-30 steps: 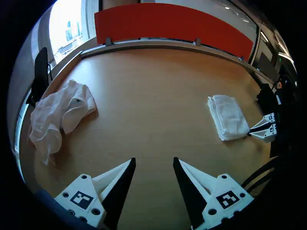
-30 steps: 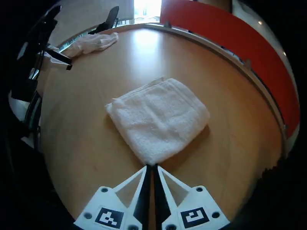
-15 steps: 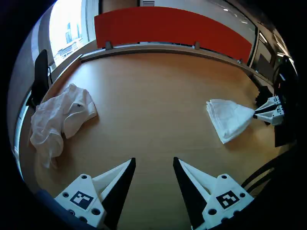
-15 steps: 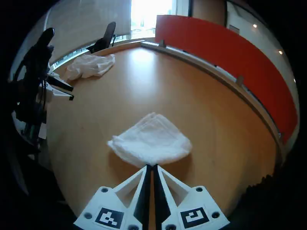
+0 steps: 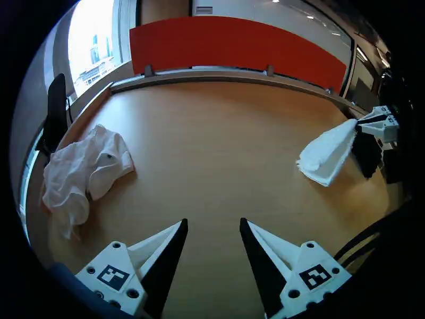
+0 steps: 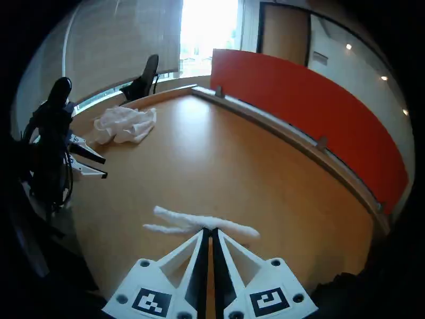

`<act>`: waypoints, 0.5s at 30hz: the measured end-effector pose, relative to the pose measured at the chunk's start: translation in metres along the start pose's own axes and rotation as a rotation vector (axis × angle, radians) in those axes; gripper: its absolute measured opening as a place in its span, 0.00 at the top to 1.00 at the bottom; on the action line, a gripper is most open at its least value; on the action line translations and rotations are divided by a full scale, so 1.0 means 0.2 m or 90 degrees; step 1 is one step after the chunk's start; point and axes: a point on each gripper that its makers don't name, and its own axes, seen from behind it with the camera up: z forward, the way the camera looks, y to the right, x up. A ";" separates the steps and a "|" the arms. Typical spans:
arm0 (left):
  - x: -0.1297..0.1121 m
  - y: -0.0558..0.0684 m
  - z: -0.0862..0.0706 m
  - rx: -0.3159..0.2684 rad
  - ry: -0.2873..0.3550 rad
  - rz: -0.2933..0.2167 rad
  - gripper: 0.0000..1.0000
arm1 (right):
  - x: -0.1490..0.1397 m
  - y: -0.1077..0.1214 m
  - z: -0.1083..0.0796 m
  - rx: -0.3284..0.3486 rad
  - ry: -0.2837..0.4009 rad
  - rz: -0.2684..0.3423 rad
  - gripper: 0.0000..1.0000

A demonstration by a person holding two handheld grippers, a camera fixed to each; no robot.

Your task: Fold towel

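The folded white towel (image 5: 328, 154) hangs from one corner, pinched in the right gripper (image 6: 211, 233), whose jaws are clenched together on the cloth. In the left gripper view it slopes down from that corner toward the surface (image 5: 212, 138). Its low end is close to the wood, but I cannot tell whether it touches. In the right gripper view the towel is seen edge-on, as a thin white strip just ahead of the fingertips. The layers hold together as a neat packet, so the folding looks done. My guess is that the towel is gripped by a corner so the whole packet can be carried or turned without opening.

The left gripper (image 5: 212, 223) hovers low over bare wood near the front edge, well apart from the towel. Its jaws are released, spread wide with nothing between them. It looks parked clear of the towel, ready for whatever comes next.

Toward the far left corner of the surface lies a crumpled heap of white cloth (image 5: 85, 170), unfolded. It rests straight on the wood, not in any basket or bin. A red partition (image 5: 234, 42) runs along the back edge of the surface, and a dark chair (image 5: 56, 106) stands beyond the heap by the window.
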 end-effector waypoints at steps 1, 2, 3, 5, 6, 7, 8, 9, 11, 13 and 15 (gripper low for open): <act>0.00 0.00 0.00 0.000 0.001 0.001 0.29 | 0.02 0.01 -0.02 -0.001 0.004 0.001 0.96; 0.01 0.00 0.00 0.000 0.001 0.003 0.29 | 0.04 0.02 -0.04 -0.003 0.008 0.001 0.96; 0.01 0.01 0.00 -0.001 0.001 0.003 0.29 | 0.05 0.04 -0.05 -0.005 0.010 0.001 0.96; 0.01 0.01 0.00 -0.003 0.002 0.005 0.29 | 0.08 0.06 -0.09 -0.009 0.015 0.001 0.96; 0.02 0.01 0.00 -0.004 0.002 0.005 0.29 | 0.08 0.08 -0.11 -0.013 0.016 0.001 0.96; 0.02 0.02 0.00 -0.004 0.003 0.006 0.29 | 0.08 0.10 -0.13 -0.018 0.016 0.000 0.96; 0.02 0.02 0.00 -0.005 0.003 0.006 0.29 | 0.09 0.12 -0.15 -0.023 0.016 -0.001 0.96; 0.02 0.02 0.00 -0.006 0.003 0.007 0.29 | 0.08 0.14 -0.17 -0.028 0.016 -0.001 0.96; 0.03 0.03 0.00 -0.007 0.004 0.008 0.28 | 0.08 0.19 -0.21 -0.039 0.015 0.001 0.96; 0.03 0.04 0.00 -0.008 0.003 0.011 0.29 | 0.07 0.23 -0.25 -0.046 0.015 0.005 0.96; 0.04 0.04 0.00 -0.009 0.003 0.014 0.29 | 0.07 0.27 -0.28 -0.055 0.016 0.011 0.96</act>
